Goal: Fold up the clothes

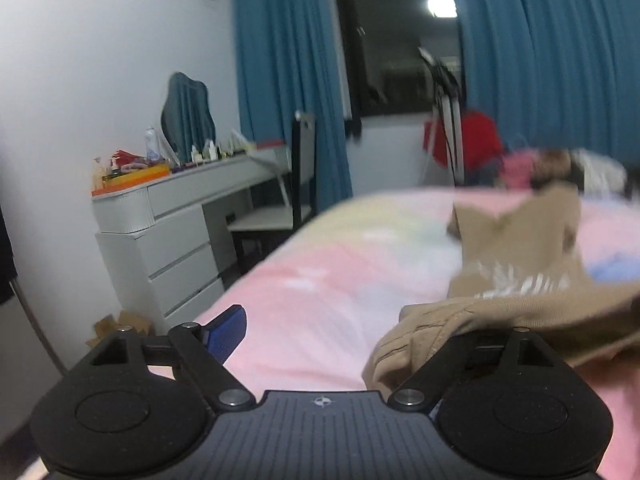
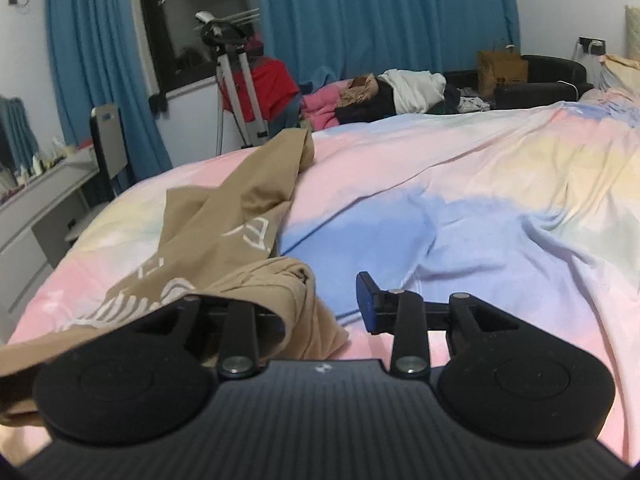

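Note:
A tan garment with white print [image 2: 224, 224] lies crumpled on the pastel bedsheet [image 2: 460, 184], stretching from the near left toward the bed's far edge. It also shows in the left wrist view [image 1: 516, 280], blurred. My left gripper [image 1: 320, 332] is open; its left blue fingertip [image 1: 224, 332] shows, and tan cloth drapes over the right finger. My right gripper [image 2: 320, 300] is open; its right blue fingertip [image 2: 370, 300] shows, and tan cloth covers the left finger. Neither is closed on the cloth.
A heap of clothes [image 2: 380, 96] lies at the bed's far edge. A grey dresser [image 1: 168, 232] with clutter and a chair [image 1: 296, 184] stand left of the bed. A tripod [image 2: 236, 92], blue curtains [image 2: 360, 20] and a window are behind.

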### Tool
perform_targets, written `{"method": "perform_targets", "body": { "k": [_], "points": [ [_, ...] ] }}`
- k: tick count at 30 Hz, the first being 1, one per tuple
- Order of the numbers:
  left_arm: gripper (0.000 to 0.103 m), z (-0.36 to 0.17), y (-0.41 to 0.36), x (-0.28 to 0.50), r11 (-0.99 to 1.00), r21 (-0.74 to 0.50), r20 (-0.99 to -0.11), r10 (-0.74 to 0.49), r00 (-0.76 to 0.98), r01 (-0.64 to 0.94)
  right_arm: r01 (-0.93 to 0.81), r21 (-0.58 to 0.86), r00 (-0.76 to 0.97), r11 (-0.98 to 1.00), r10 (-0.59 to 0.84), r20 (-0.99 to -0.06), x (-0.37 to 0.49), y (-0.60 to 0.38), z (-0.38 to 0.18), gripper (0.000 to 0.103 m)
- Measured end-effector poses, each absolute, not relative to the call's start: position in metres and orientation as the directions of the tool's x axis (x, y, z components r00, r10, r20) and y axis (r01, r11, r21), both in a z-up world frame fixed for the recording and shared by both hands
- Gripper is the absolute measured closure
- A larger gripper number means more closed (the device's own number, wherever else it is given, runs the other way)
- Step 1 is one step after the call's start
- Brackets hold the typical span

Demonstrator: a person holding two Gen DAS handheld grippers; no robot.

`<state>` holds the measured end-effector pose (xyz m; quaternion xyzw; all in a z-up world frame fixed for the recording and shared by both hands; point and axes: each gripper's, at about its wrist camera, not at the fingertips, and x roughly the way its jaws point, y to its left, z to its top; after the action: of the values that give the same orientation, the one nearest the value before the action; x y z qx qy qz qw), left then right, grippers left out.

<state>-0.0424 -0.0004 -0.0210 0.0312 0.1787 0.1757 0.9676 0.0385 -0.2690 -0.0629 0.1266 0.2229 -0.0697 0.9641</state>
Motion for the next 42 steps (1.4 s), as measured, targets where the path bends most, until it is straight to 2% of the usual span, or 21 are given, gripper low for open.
{"method": "perform_targets", "body": {
  "k": [4,7,10,13,16,19,24,28,32,37,42],
  "points": [
    [0.016,0.013,0.0,-0.062,0.942,0.05,-0.19,0.335,0.923,-0.332,0.174,0.203,0.956,0.964,-0.115,-0.27,0.02,-0.264,-0.025,0.066],
    [0.016,0.055,0.0,-0.073,0.945,-0.012,-0.064,0.325,0.943,-0.327,0.152,0.225,0.984,0.962,-0.126,-0.127,0.004,-0.265,0.019,0.066],
    [0.016,0.1,0.001,-0.078,0.951,-0.092,0.021,0.3,0.954,-0.297,0.143,0.2,0.989,0.969,-0.147,0.005,-0.011,-0.263,0.072,0.066],
    [0.016,0.154,0.003,-0.083,0.952,-0.158,0.083,0.276,0.957,-0.261,0.113,0.2,0.988,0.973,-0.132,0.083,-0.023,-0.268,0.128,0.065],
    [0.016,0.217,0.002,-0.092,0.962,-0.164,0.146,0.242,0.959,-0.217,0.096,0.202,0.981,0.975,-0.128,0.149,-0.041,-0.276,0.185,0.064],
    [0.016,0.278,0.003,-0.106,0.971,-0.171,0.194,0.201,0.96,-0.169,0.08,0.197,0.967,0.977,-0.124,0.221,-0.065,-0.285,0.239,0.055],
    [0.014,0.373,0.005,-0.142,0.978,-0.161,0.298,0.173,0.939,-0.13,0.023,0.183,0.94,0.983,-0.083,0.33,-0.111,-0.299,0.316,0.049],
    [0.013,0.426,0.004,-0.15,0.984,-0.145,0.277,0.136,0.951,-0.099,-0.013,0.177,0.942,0.984,-0.047,0.332,-0.124,-0.306,0.357,0.049],
    [0.012,0.437,0.002,-0.128,0.989,-0.108,0.21,0.121,0.97,-0.1,-0.034,0.165,0.96,0.986,-0.014,0.281,-0.11,-0.312,0.369,0.048],
    [0.011,0.394,0.002,-0.058,0.991,-0.085,0.073,0.106,0.992,-0.1,-0.018,0.164,0.986,0.986,-0.01,0.169,-0.055,-0.311,0.328,0.048],
    [0.01,0.317,0.013,0.036,0.991,-0.064,0.006,0.115,0.993,-0.114,0.013,0.159,0.998,0.987,-0.022,0.054,0.031,-0.306,0.263,0.048]
  ]
}}
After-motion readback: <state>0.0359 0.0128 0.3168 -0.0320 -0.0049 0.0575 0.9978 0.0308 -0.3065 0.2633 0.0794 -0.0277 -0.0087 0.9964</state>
